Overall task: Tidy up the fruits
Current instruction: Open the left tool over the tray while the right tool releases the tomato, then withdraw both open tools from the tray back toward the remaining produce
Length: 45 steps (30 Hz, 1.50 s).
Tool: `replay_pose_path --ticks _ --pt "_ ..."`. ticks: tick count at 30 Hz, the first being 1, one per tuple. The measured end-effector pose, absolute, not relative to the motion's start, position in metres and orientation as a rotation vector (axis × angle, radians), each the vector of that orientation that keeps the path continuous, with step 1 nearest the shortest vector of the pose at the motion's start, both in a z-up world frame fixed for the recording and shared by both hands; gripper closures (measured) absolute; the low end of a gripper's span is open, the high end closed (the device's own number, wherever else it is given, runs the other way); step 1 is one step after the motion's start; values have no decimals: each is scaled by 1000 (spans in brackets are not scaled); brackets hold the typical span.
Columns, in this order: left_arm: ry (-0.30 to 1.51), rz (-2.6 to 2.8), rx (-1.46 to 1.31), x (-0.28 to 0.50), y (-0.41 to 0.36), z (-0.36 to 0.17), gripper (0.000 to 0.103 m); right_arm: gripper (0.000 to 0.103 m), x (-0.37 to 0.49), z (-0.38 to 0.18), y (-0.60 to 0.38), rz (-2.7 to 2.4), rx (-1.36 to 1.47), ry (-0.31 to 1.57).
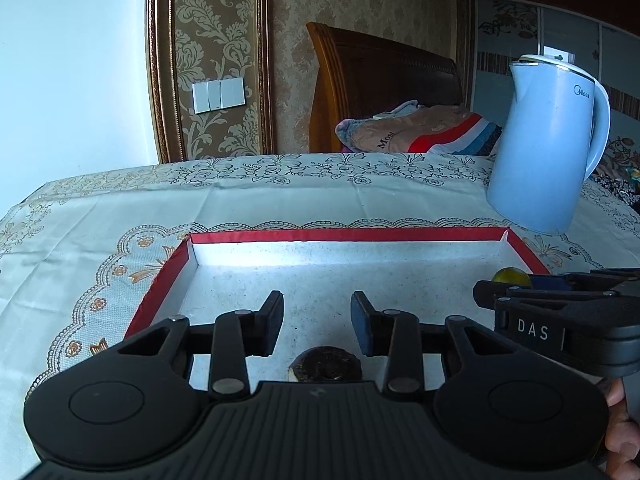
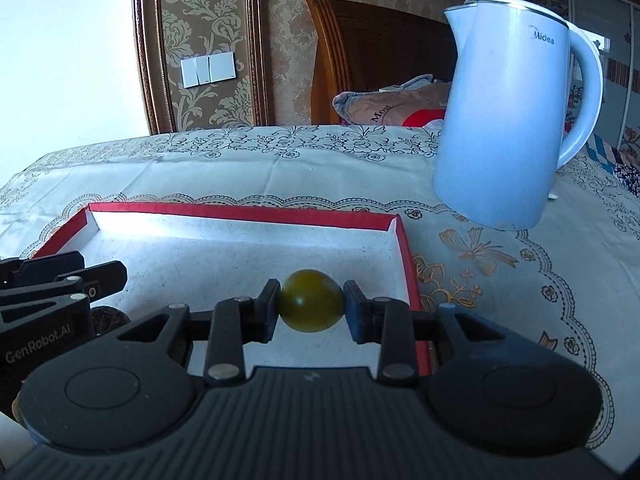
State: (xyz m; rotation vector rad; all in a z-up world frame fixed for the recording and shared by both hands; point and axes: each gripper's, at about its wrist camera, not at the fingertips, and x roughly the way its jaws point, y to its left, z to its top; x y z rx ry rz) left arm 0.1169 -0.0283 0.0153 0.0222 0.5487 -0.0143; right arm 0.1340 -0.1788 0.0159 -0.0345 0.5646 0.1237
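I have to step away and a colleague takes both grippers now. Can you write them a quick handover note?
Right gripper: shut on the green fruit, held over the red-rimmed tray near its right wall.
Left gripper: open, empty, over the tray.
A dark brown fruit lies in the tray just under the left gripper.
Left: set the green fruit down in the tray.
Blue kettle stands behind the tray.

Both grippers are the same build: matte black plastic, ribbed centre housing, a round disc recess on each side, scissor-style linkage arms with silver pivot pins. Left gripper (image 1: 317,322): black fingers, the right one with a dark blue pad. Right gripper (image 2: 311,306): same, blue pad on its right finger. White lettering on the sides: "DAS" on the right unit, "GenRobot.AI" on the left. Bare skin of the right hand (image 1: 618,428) shows just right of the left gripper's housing.
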Motion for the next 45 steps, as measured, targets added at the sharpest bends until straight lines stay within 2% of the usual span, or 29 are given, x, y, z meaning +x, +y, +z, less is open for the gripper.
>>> replay_pose_path --ticks 7,10,12,13,16,18,19,22,24,31,34,38,45 --pt "565 -15 15 120 -27 13 66 70 135 15 -178 128 -39 576" --pt "567 -9 7 119 -26 13 66 63 133 17 -177 121 -49 555" --pt "569 -5 -3 120 -24 13 66 52 130 17 -176 114 -57 540" --pt "569 -4 -4 120 -23 13 66 50 129 18 -176 115 -59 533" --pt "552 2 -13 118 -21 14 55 44 125 20 -177 111 -58 514" --pt "532 7 -13 115 -19 16 38 27 121 21 -179 106 -46 500" --pt "523 8 -14 114 -19 16 36 24 119 21 -179 99 -43 491" --pt "496 10 -9 109 -18 19 35 24 114 23 -179 99 -52 470" --pt "487 10 -11 107 -18 19 35 18 110 24 -179 96 -53 455" --pt "485 13 -7 101 -15 17 35 10 95 23 -181 93 -71 401" --pt "476 22 -4 97 -13 17 35 2 86 25 -182 90 -69 369" --pt "466 30 -14 92 -9 17 28 0 72 26 -183 95 -75 321" --pt "444 20 -25 74 -5 17 28 0 47 28 -183 106 -82 257"
